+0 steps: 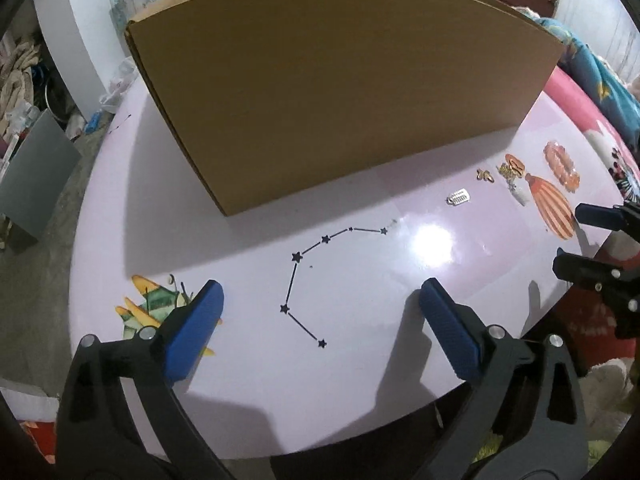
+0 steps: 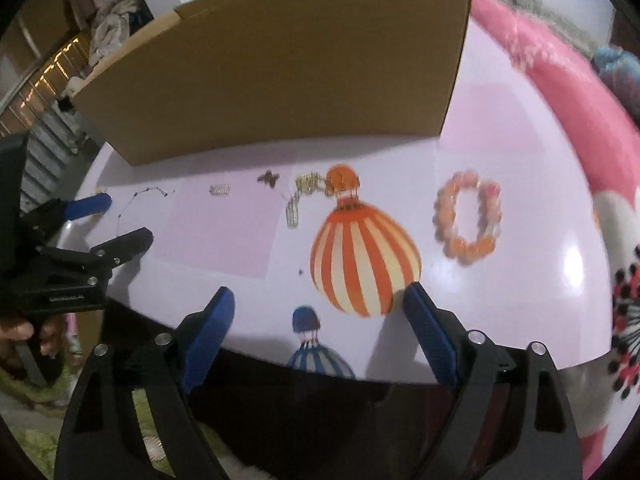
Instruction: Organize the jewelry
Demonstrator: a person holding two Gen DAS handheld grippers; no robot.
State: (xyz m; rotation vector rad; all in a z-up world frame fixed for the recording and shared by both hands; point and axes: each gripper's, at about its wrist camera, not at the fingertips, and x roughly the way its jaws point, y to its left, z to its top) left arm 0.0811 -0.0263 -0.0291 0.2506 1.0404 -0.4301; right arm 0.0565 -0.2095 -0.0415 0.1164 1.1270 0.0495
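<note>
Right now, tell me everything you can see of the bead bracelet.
The bead bracelet is a closed loop of round, glossy beads, mostly orange and peach with a few pink and pale ones; they look like glass or plastic. It lies flat on the table, right of the printed striped balloon and in front of the cardboard box's right corner. Nothing touches it but the table; both grippers are clear of it.

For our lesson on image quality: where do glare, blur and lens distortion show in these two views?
Left wrist view: sharp, a white glare spot on the table, the cardboard box bowed by the fisheye lens. Right wrist view: softer, the bead bracelet smeared, a fainter glare spot near the table's right edge, dark corners.
</note>
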